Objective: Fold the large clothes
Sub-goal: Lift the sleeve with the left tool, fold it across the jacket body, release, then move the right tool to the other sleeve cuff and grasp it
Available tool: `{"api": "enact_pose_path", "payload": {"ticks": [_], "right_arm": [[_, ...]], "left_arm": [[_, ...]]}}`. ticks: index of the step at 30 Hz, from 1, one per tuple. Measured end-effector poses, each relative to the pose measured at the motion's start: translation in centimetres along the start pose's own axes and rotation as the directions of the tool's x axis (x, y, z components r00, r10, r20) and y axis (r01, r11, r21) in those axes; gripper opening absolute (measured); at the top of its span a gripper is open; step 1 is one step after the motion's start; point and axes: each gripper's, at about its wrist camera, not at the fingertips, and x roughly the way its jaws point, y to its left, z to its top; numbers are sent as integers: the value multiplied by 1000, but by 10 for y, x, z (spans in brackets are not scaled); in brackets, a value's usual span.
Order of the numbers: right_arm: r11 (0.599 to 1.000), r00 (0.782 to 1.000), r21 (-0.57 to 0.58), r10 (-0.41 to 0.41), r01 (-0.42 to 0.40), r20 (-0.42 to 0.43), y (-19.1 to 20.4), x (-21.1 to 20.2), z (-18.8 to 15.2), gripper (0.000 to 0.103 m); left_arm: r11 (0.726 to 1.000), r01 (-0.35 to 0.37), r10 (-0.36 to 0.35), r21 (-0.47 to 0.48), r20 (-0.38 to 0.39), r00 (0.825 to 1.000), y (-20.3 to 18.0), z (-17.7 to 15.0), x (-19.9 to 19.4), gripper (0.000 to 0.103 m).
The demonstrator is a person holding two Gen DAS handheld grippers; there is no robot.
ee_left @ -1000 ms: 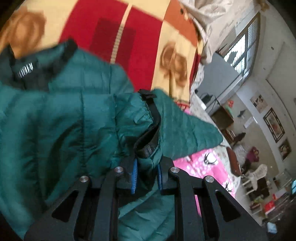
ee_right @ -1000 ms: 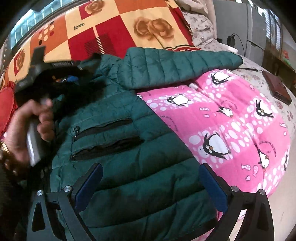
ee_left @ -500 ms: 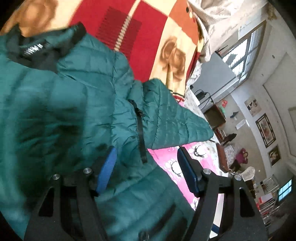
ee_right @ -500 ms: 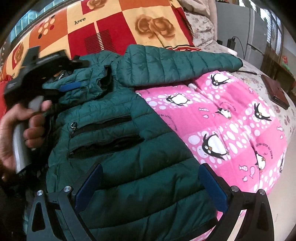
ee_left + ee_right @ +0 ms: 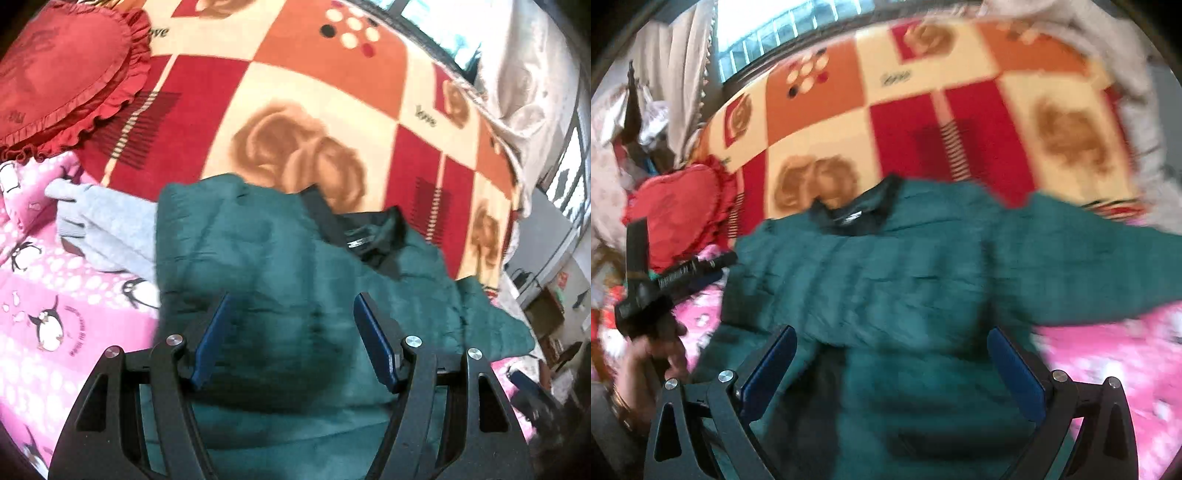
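A dark green puffer jacket [image 5: 280, 266] lies on the bed with its black collar [image 5: 362, 240] toward the far side. Its left part is folded across the body and its right sleeve [image 5: 1108, 258] stretches out to the right. My left gripper [image 5: 291, 336] is open and empty just above the jacket's folded part. My right gripper [image 5: 892, 365] is open wide and empty over the jacket's lower body. In the right wrist view the left gripper [image 5: 676, 277] shows at the left edge, held in a hand. Both views are blurred.
A pink penguin blanket [image 5: 55, 314] covers the near bed. A red, orange and cream rose blanket [image 5: 295, 110] lies behind. A red heart-shaped cushion [image 5: 62, 74] sits at the far left. A grey garment [image 5: 107, 229] lies left of the jacket. A window [image 5: 768, 22] is beyond.
My left gripper let go of the jacket's front edge, opened and swung left and back. My right gripper turned left toward the collar. The jacket's left part now lies folded over.
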Motion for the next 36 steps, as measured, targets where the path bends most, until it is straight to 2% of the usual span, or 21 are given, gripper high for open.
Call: {"api": "enact_pose_path", "payload": {"ticks": [2,4,6,8,12,14,17,19,23,25,26,28,32,35,36], "right_arm": [[999,998,49,5,-2,-56,-13,32,4,100],[995,989,89,-30,43,-148,-34,67,8,97],[982,976,159,-72,106,-205,-62,94,13,94],[974,972,200,-58,105,-229,-75,111,22,94],[978,950,59,-177,198,-257,-60,142,50,96],[977,944,10,-203,213,-260,-52,151,55,103],[973,936,-17,-225,229,-272,-42,154,55,103],[976,939,-17,-216,219,-269,-36,144,54,103],[977,969,-22,-214,213,-124,-37,80,51,101],[970,968,0,-243,244,-67,-52,49,47,101],[960,959,15,-280,281,-50,-64,36,44,101],[925,927,57,-376,376,-10,-96,4,37,101],[834,845,202,-532,514,45,-183,-63,37,98],[757,798,355,-601,548,50,-255,-115,40,95],[738,800,414,-599,533,36,-281,-131,35,95]], "left_arm": [[1000,-21,21,3,-30,999,6,-4,12,68],[1000,-23,22,-17,-50,999,14,-8,22,68],[999,-13,8,-52,-82,997,23,-12,36,68],[997,1,-9,-73,-107,994,24,-15,45,68],[998,-6,-2,-61,-133,991,17,-11,61,68],[998,-15,7,-54,-137,991,16,-11,65,68],[998,-14,5,-62,-139,990,17,-14,65,68],[996,-13,1,-84,-144,990,19,-13,57,68],[996,-27,15,-90,-132,991,19,-20,21,68],[997,-27,18,-76,-125,992,17,-30,2,68],[997,-34,26,-62,-121,992,16,-39,-8,68],[998,-59,55,-29,-125,991,12,-57,-18,68],[989,-127,133,70,-86,987,5,-87,-20,68],[982,-169,174,81,-63,983,5,-92,-17,68],[979,-183,188,87,-63,980,4,-92,-14,68]]}}
